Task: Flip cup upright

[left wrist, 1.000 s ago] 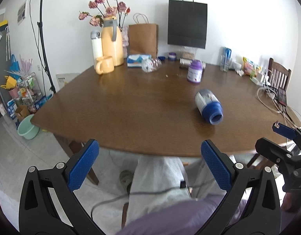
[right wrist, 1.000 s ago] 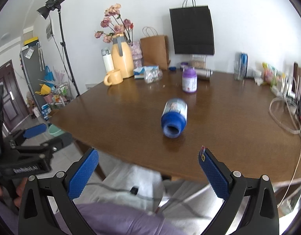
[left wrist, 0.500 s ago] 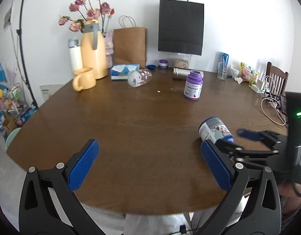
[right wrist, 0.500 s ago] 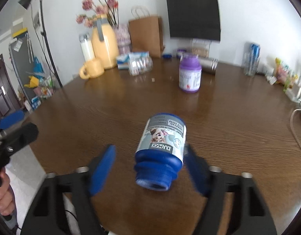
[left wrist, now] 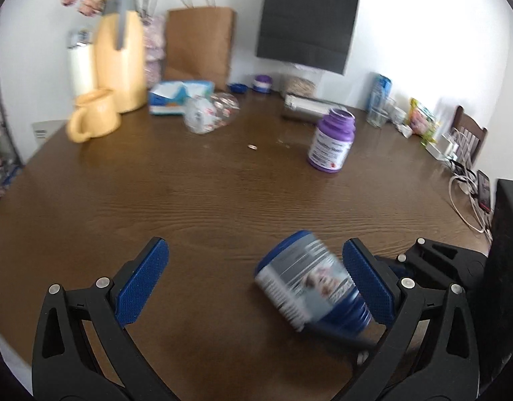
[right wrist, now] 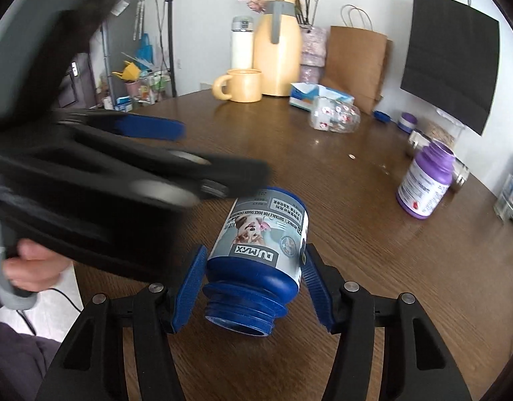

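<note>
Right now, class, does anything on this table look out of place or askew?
Yes. The blue jar lies on its side, open mouth toward the camera, between the right gripper pads. Farther back, a clear patterned jar also lies tipped over, while the purple bottle stands upright.

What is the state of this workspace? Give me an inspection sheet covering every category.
Surface: brown wooden table.
Job's things: blue cup lying on its side, open mouth toward the right wrist camera; not yet upright.
Clutter: upright purple bottle, yellow mug, yellow jug, tissue box, clear jar on its side, brown bag, black bag.
Grippers: right claw flanks the cup, contact unclear; left claw open, empty.
Cables: white cables at the table's right edge.
Surroundings: white wall, wooden chair.
</note>
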`<action>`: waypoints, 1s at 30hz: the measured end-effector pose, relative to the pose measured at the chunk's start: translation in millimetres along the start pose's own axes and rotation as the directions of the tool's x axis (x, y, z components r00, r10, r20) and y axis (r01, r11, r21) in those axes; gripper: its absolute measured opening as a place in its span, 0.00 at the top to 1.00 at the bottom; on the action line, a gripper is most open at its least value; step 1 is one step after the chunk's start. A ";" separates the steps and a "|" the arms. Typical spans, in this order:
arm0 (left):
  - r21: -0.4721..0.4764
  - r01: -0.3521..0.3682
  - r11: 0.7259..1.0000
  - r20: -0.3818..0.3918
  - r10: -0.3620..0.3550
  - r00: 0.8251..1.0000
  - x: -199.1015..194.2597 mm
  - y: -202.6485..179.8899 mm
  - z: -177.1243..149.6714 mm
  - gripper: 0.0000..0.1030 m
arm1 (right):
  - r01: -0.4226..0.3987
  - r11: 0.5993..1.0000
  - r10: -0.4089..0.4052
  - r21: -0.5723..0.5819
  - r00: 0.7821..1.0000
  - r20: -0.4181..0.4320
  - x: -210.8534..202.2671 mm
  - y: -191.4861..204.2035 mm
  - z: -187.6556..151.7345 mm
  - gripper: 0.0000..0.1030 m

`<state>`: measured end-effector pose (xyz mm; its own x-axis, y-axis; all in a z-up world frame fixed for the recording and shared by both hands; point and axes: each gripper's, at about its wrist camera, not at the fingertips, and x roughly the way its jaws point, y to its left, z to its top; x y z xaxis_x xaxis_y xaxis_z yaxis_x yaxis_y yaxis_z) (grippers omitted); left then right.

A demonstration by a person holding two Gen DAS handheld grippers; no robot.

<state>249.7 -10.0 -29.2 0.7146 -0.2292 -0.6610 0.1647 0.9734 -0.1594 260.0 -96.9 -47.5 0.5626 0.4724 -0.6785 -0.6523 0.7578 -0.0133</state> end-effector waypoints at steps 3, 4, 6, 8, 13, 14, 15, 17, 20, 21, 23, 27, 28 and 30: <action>0.039 0.043 0.998 -0.062 -0.041 0.997 21.6 -9.9 0.2 0.08 | -0.014 0.999 0.014 0.036 1.000 -0.001 -0.8 -6.3 -2.7 0.39; 0.049 0.039 0.998 -0.078 -0.035 0.996 27.3 -12.3 -0.6 0.12 | -0.010 0.999 0.010 0.040 1.000 -0.006 -3.9 -8.4 -6.8 0.39; 0.034 0.042 0.999 -0.075 -0.040 0.996 31.3 -12.9 -3.0 0.16 | -0.012 0.999 0.012 0.045 1.000 -0.003 -10.1 -14.8 -14.7 0.38; -0.008 0.032 0.999 -0.079 -0.032 0.996 31.8 -6.5 -4.2 0.19 | -0.013 0.998 0.012 0.066 1.000 0.004 -16.2 -20.7 -19.0 0.37; -0.017 -0.045 0.999 -0.055 0.044 0.998 20.5 2.2 -13.5 0.23 | 0.075 0.989 -0.074 0.130 0.997 -0.015 -22.5 -41.2 -28.9 0.37; -0.011 -0.064 0.998 -0.046 0.064 0.997 16.9 2.4 -15.8 0.21 | 0.064 0.986 -0.062 0.155 0.998 -0.015 -21.4 -45.1 -29.1 0.37; -0.008 -0.075 0.997 -0.042 0.074 0.996 13.7 2.8 -17.5 0.21 | 0.058 0.984 -0.056 0.169 0.998 -0.016 -20.6 -46.0 -28.9 0.37; -0.004 -0.032 0.999 -0.033 0.031 0.999 1.6 4.3 -19.2 0.16 | 0.055 0.982 -0.052 0.183 0.998 -0.019 -17.8 -45.0 -27.6 0.37; 0.019 0.081 0.997 -0.038 -0.080 0.996 -10.4 1.0 -18.2 0.09 | 0.036 0.982 -0.032 0.184 0.999 -0.022 -14.4 -41.7 -27.4 0.37; 0.041 0.124 0.991 -0.054 -0.121 0.991 -10.9 -3.6 -18.3 0.08 | 0.031 0.983 -0.027 0.183 0.999 -0.025 -12.7 -41.5 -27.3 0.37; 0.092 0.186 0.978 -0.113 -0.175 0.978 -1.9 -16.0 -17.9 0.09 | 0.022 0.981 -0.016 0.192 0.999 -0.032 -11.2 -42.8 -28.5 0.37; 0.044 0.211 0.976 -0.296 -0.189 0.936 40.2 -17.6 -12.2 0.41 | 0.046 0.968 -0.034 0.247 0.998 -0.049 -10.8 -58.2 -31.4 0.37; 0.023 0.235 0.972 -0.314 -0.216 0.924 46.9 -16.4 -9.0 0.41 | 0.053 0.962 -0.041 0.269 0.998 -0.052 -12.5 -65.6 -32.0 0.37; 0.037 0.218 0.975 -0.314 -0.196 0.929 49.4 -18.1 -4.7 0.42 | 0.049 0.953 -0.037 0.301 0.998 -0.046 -17.8 -75.4 -31.0 0.37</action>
<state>278.9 -38.9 -62.4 0.4181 -0.4050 -0.8131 0.3415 0.8995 -0.2724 283.4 -176.4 -57.2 0.5621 0.4230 -0.7107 -0.4412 0.8802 0.1749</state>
